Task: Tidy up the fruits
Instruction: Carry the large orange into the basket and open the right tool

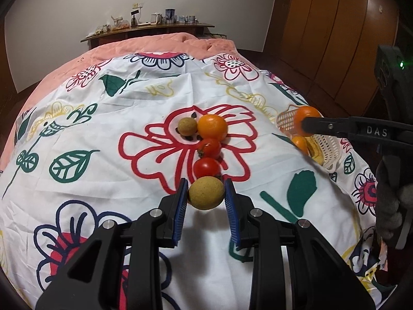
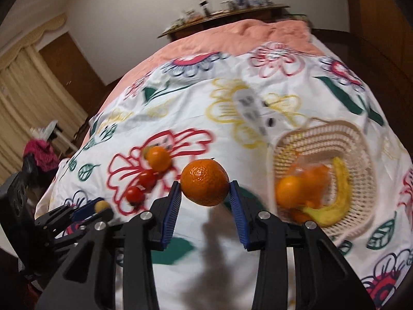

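My left gripper (image 1: 206,191) is shut on a tan round fruit (image 1: 206,193) low over the flowered sheet (image 1: 103,129). Beyond it lie two red tomatoes (image 1: 207,167), an orange (image 1: 212,127) and a second tan fruit (image 1: 187,126). My right gripper (image 2: 204,187) is shut on a mandarin (image 2: 204,182) and holds it in the air left of the white woven basket (image 2: 361,155). The basket holds oranges (image 2: 290,191) and a banana (image 2: 338,196). In the left wrist view the right gripper (image 1: 306,125) holds the mandarin over the basket (image 1: 327,147).
The sheet covers a pink quilt (image 1: 165,42) on a bed. A wooden shelf with small items (image 1: 147,27) stands behind the bed. Wooden wardrobe doors (image 1: 335,31) are to the right, curtains (image 2: 25,98) to the left.
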`<state>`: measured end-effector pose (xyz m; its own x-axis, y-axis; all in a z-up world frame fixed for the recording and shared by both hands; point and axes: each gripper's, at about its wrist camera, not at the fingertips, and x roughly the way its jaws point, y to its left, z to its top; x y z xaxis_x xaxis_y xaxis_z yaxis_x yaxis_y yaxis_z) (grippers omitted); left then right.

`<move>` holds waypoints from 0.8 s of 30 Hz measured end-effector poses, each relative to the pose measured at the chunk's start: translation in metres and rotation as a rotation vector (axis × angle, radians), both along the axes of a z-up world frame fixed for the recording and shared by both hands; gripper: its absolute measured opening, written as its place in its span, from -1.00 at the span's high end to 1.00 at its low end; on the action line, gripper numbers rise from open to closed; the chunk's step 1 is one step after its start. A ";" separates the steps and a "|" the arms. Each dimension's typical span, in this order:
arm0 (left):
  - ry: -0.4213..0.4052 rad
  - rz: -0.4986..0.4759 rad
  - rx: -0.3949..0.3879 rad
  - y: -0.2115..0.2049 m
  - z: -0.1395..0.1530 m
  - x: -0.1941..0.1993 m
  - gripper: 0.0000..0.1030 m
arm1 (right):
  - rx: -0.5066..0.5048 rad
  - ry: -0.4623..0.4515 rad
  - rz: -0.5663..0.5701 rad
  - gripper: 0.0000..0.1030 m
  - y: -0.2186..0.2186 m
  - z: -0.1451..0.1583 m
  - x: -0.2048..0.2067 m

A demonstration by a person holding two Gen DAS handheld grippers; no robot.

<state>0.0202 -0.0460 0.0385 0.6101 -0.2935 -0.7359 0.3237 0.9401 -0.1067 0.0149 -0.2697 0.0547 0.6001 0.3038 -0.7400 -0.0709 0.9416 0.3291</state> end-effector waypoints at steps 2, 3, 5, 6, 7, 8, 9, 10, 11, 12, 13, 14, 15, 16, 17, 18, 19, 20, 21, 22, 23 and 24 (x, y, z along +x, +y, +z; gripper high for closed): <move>-0.003 -0.006 0.003 -0.003 0.002 -0.001 0.43 | 0.010 0.005 -0.041 0.24 -0.020 -0.003 -0.002; -0.004 -0.009 0.006 -0.006 0.003 -0.001 0.43 | 0.019 0.012 -0.072 0.24 -0.034 -0.006 -0.004; -0.006 -0.017 0.011 -0.011 0.004 -0.001 0.43 | 0.028 0.022 -0.114 0.24 -0.053 -0.012 -0.007; -0.007 -0.020 0.014 -0.012 0.005 -0.001 0.43 | 0.031 0.025 -0.129 0.24 -0.059 -0.014 -0.007; -0.007 -0.023 0.017 -0.014 0.005 -0.001 0.43 | 0.033 0.030 -0.149 0.24 -0.069 -0.017 -0.009; -0.007 -0.025 0.020 -0.017 0.006 -0.001 0.43 | 0.033 0.032 -0.163 0.24 -0.075 -0.019 -0.010; -0.008 -0.029 0.024 -0.020 0.007 -0.001 0.43 | 0.032 0.036 -0.184 0.24 -0.083 -0.022 -0.011; -0.009 -0.032 0.027 -0.021 0.007 -0.001 0.43 | 0.028 0.039 -0.203 0.24 -0.090 -0.025 -0.012; -0.009 -0.035 0.032 -0.025 0.008 -0.001 0.43 | 0.025 0.041 -0.215 0.24 -0.095 -0.027 -0.013; -0.009 -0.037 0.035 -0.026 0.009 -0.001 0.43 | 0.020 0.046 -0.234 0.24 -0.102 -0.030 -0.014; -0.009 -0.040 0.038 -0.029 0.009 -0.001 0.43 | 0.018 0.051 -0.249 0.24 -0.108 -0.033 -0.015; -0.009 -0.043 0.041 -0.031 0.010 -0.001 0.43 | 0.019 0.055 -0.257 0.24 -0.112 -0.034 -0.016; -0.009 -0.046 0.045 -0.034 0.010 -0.001 0.43 | 0.022 0.061 -0.268 0.24 -0.117 -0.038 -0.015; -0.010 -0.050 0.049 -0.036 0.011 -0.001 0.43 | 0.024 0.065 -0.278 0.24 -0.121 -0.040 -0.016; -0.010 -0.053 0.053 -0.039 0.011 -0.001 0.43 | 0.023 0.067 -0.289 0.24 -0.125 -0.042 -0.016; -0.010 -0.056 0.055 -0.040 0.012 -0.001 0.43 | 0.016 0.069 -0.303 0.24 -0.129 -0.044 -0.017; -0.010 -0.058 0.057 -0.042 0.012 0.000 0.43 | 0.009 0.070 -0.313 0.23 -0.131 -0.046 -0.017; -0.009 -0.061 0.059 -0.044 0.012 0.000 0.43 | -0.002 0.071 -0.325 0.22 -0.134 -0.047 -0.017; -0.009 -0.064 0.062 -0.046 0.012 0.000 0.43 | -0.010 0.072 -0.338 0.22 -0.137 -0.049 -0.017; -0.008 -0.066 0.065 -0.048 0.012 0.000 0.43 | -0.010 0.072 -0.354 0.21 -0.142 -0.050 -0.018; -0.007 -0.068 0.067 -0.049 0.012 0.000 0.43 | -0.004 0.070 -0.361 0.21 -0.145 -0.050 -0.019; -0.007 -0.070 0.069 -0.050 0.012 0.000 0.43 | 0.001 0.068 -0.371 0.21 -0.148 -0.051 -0.020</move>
